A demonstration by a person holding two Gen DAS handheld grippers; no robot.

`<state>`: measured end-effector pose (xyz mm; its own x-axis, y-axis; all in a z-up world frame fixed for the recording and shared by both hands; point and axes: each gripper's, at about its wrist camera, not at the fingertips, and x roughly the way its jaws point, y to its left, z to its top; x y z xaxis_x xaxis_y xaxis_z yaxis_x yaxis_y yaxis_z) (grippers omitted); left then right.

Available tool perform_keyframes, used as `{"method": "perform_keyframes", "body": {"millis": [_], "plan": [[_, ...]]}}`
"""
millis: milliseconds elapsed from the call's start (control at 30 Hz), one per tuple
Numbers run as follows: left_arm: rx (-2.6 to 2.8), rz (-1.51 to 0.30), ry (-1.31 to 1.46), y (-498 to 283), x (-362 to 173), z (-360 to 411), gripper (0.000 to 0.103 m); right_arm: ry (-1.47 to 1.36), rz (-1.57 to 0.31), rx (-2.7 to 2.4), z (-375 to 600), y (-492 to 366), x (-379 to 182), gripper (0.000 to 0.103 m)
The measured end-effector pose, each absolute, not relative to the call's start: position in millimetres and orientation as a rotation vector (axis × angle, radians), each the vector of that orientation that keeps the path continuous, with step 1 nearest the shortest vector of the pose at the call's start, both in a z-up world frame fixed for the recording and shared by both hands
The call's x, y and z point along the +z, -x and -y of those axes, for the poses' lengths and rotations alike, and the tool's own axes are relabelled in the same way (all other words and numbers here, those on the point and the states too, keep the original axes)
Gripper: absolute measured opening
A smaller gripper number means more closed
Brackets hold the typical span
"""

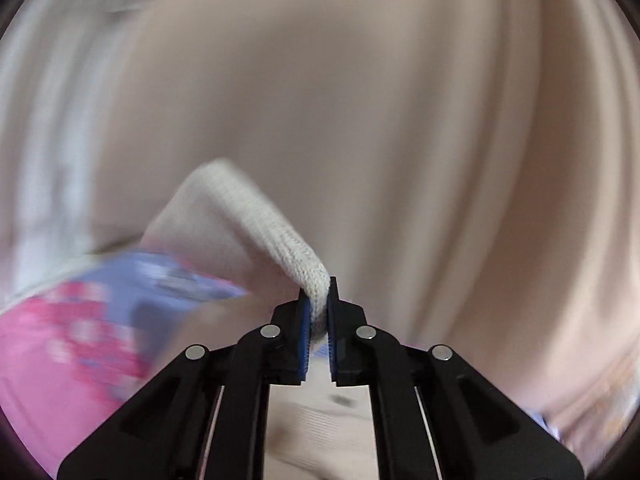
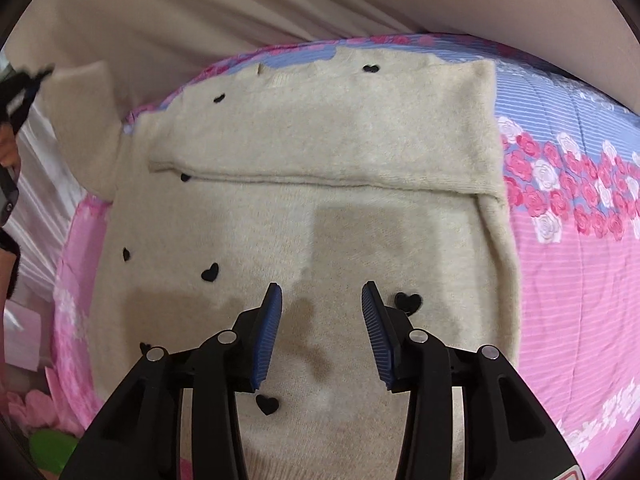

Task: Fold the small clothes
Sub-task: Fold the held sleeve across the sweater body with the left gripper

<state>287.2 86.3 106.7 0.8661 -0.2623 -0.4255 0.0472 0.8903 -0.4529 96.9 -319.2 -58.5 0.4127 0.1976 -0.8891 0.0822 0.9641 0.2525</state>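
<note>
Sweater (image 2: 304, 216), cream knit with black hearts, is lying spread on the floral bedspread (image 2: 580, 240), its body running near to far in the right wrist view. One sleeve (image 2: 328, 140) is already lying folded across the chest, its long axis running left to right. The other sleeve (image 2: 80, 120) is being held raised off the far left side of the garment. In the left wrist view the ribbed cuff (image 1: 280, 236) of that sleeve is being gripped between the blue pads (image 1: 305, 328) of the left gripper (image 1: 318, 320), whose fingers are closed on the knit; the background there is heavily blurred and is not being assessed. The right gripper (image 2: 322, 328) is hovering over the near middle of the sweater body with its fingers standing apart and nothing between them; whether it is touching the fabric cannot be told. The relation judged decisive is this: the free sleeve lies left of the body, and the left gripper, already holding it, is the nearer tool. It is judged that the sleeve is to be carried rightward across the chest, parallel to the folded sleeve.
</note>
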Motion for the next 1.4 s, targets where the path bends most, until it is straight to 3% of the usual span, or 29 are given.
{"method": "perform_keyframes", "body": {"millis": [200,333,467,533,600,667,700,933,967,1000,1033,1333,1400], "plan": [[-0.416,-0.664,0.373,-281,71,75,0.006,-0.343,-1.095,0.014,356,-87,-51,0.041],[-0.463,-0.835,0.322,-287,7,153,0.006,-0.376,-1.084,-0.028,384,-82,-52,0.041],[-0.452,-1.075,0.241,-278,-66,192,0.012,-0.392,-1.071,-0.063,409,-92,-51,0.041],[-0.428,-1.108,0.246,-264,-75,182,0.017,-0.406,-1.055,-0.061,417,-99,-47,0.046],[-0.442,-1.081,0.312,-243,-69,158,0.044,-0.398,-1.034,-0.050,420,-114,-41,0.055],[-0.428,-1.031,0.327,-226,-61,132,0.054,-0.408,-1.019,-0.001,418,-138,-36,0.056],[-0.414,-1.007,0.334,-219,-56,113,0.055,-0.419,-1.021,0.024,416,-147,-37,0.060],[-0.161,-1.029,0.662,-212,-74,-11,0.057,-0.519,-1.115,0.001,405,-223,-84,0.060],[-0.110,-1.032,0.717,-213,-81,-31,0.057,-0.528,-1.123,-0.030,404,-227,-91,0.057],[-0.085,-1.030,0.746,-214,-84,-42,0.057,-0.533,-1.123,-0.042,401,-228,-96,0.026],[-0.059,-1.021,0.793,-216,-90,-56,0.057,-0.544,-1.114,-0.030,399,-229,-99,0.007],[0.014,-0.917,1.155,-246,-113,-119,0.055,-0.478,-0.852,0.016,407,-202,-10,0.006],[0.016,-0.941,1.256,-254,-130,-119,0.028,-0.429,-0.856,-0.003,411,-202,-6,0.006]]}}
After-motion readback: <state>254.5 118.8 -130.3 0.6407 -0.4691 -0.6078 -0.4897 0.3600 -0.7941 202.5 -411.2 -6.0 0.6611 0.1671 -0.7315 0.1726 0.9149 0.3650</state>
